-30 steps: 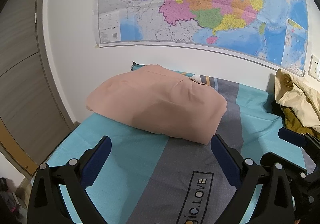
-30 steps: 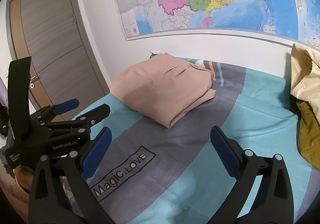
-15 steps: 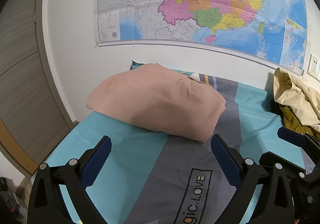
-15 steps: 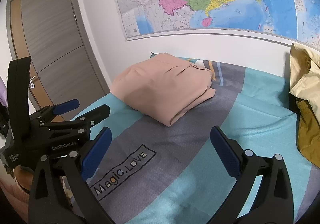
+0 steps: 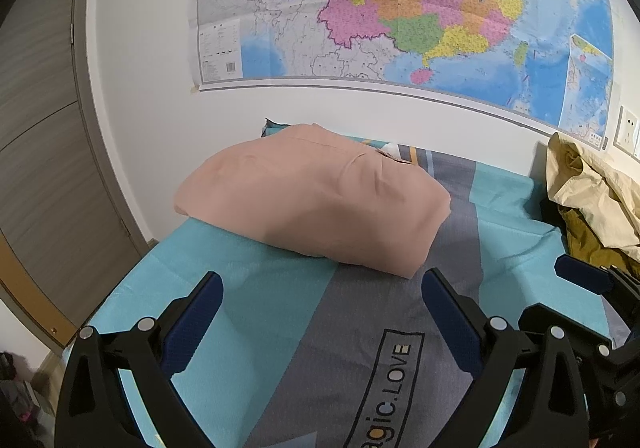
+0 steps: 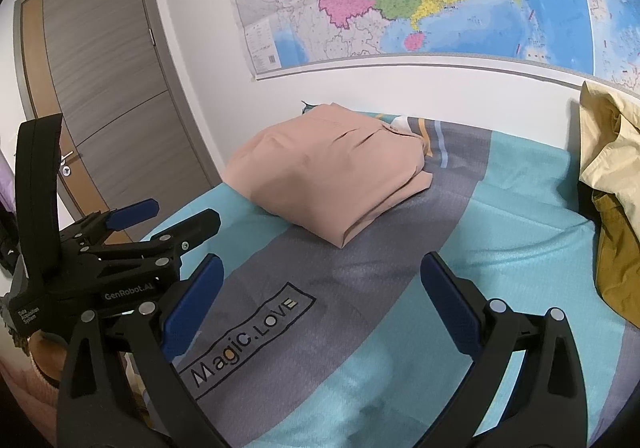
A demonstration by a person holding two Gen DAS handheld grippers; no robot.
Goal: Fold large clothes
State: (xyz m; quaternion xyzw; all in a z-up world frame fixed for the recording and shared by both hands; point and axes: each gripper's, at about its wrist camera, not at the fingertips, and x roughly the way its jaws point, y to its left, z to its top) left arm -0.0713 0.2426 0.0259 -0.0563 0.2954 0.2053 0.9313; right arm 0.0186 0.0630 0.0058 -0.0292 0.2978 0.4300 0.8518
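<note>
A folded pink garment [image 5: 316,199] lies on the bed's teal and grey sheet [image 5: 256,296], close to the wall; the right wrist view shows it too [image 6: 332,175]. My left gripper [image 5: 320,288] hovers just in front of it, open, with nothing between its blue-padded fingers. My right gripper [image 6: 320,276] is also open and empty, a little back from the garment's near corner. The left gripper [image 6: 156,219] shows at the left of the right wrist view. The right gripper's fingertip [image 5: 580,276] pokes in at the right of the left wrist view.
A heap of cream and mustard clothes [image 5: 592,199] lies at the right end of the bed [image 6: 612,187]. A large map [image 5: 400,7] hangs on the wall behind. A grey door [image 6: 100,95] stands to the left, beyond the bed's edge.
Both grippers have pulled back slightly from the folded pink garment, which lies still. Both stay open.
</note>
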